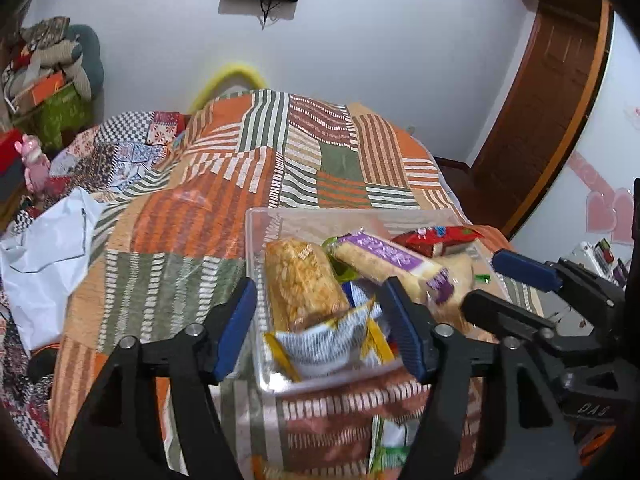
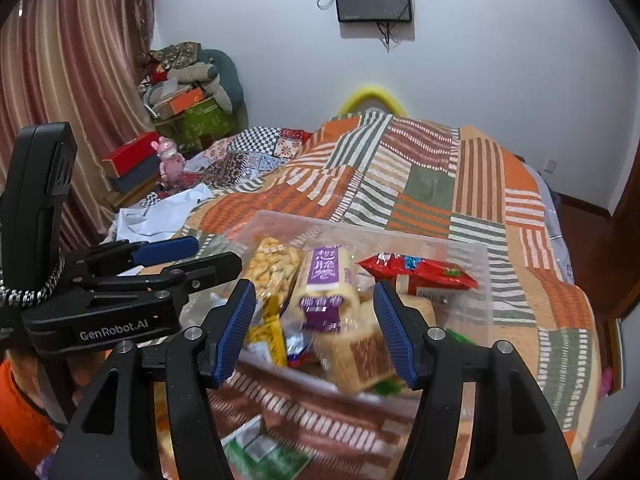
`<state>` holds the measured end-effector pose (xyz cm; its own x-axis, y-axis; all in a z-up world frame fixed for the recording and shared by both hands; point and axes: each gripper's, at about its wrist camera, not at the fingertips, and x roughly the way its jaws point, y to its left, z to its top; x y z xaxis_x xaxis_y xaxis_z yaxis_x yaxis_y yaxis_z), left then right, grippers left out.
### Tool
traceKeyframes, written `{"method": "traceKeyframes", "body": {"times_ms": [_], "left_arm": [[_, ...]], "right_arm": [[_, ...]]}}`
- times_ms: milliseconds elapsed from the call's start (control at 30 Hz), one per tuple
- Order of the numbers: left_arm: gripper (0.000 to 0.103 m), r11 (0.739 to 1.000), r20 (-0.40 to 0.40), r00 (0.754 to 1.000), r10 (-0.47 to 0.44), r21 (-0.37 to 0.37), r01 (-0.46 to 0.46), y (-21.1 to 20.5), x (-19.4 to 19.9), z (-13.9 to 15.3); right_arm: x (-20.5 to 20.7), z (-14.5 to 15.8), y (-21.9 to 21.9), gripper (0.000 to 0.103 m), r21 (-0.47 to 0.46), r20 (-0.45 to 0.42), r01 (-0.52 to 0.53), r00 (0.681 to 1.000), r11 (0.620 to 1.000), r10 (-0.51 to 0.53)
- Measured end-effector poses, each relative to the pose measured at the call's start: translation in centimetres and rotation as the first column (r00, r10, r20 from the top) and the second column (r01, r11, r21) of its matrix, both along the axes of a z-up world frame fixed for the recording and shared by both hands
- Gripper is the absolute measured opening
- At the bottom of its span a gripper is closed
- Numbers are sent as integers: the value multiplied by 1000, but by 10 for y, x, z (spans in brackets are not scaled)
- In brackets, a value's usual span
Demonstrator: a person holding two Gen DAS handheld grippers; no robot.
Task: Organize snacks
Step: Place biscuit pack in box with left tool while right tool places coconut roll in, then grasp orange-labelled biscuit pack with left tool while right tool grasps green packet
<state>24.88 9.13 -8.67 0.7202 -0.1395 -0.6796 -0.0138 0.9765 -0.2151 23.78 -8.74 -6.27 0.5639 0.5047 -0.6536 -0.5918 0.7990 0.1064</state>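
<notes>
A: While both claws hang over the bed (image 1: 168, 216), where does the work sit?

B: On the patchwork quilt, in the clear bin (image 1: 256, 216) at lower centre of both views. It is packed with snacks and lies straight ahead of and below the left claw (image 1: 318, 326).

A: And the right claw (image 2: 314, 328)?

B: Same story: the bin (image 2: 478, 280) is right in front of it. Both claws stand apart with nothing pinched; packets only show through the gaps.

A: Which claw is nearer what?

B: In the left view, the left claw is over the near edge, with the striped crinkled bag (image 1: 324, 344) between its fingers. The golden cracker pack (image 1: 300, 280) runs lengthwise away from it, toward the upper frame. In the right view, the purple roll (image 2: 326, 288) lies the same way, ahead of the right claw. The red pack (image 2: 420, 274) lies crosswise at the bin's far right.

A: Anything outside the bin?

B: A green packet (image 2: 264, 452) on the quilt at the bottom of the right view, below the claw. I judge it is next.

A: Room to move?

B: Plenty of quilt beyond and left of the bin. The claws are close side by side, so they could bump.
</notes>
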Motion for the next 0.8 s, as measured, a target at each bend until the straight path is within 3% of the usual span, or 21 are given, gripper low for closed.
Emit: {"method": "traceKeyframes", "body": {"times_ms": [300,800], "left_arm": [[82,998,-29,1000,-4,69,6,2,-50,-4],[85,995,-186,982,-39,80,55,0,-96,-65]], "right_arm": [[-38,-7,-16,71,-6,-9,-19,1000,1000,19],[-47,-81,-1,74,-97,-212,-59,977,994,37]]}}
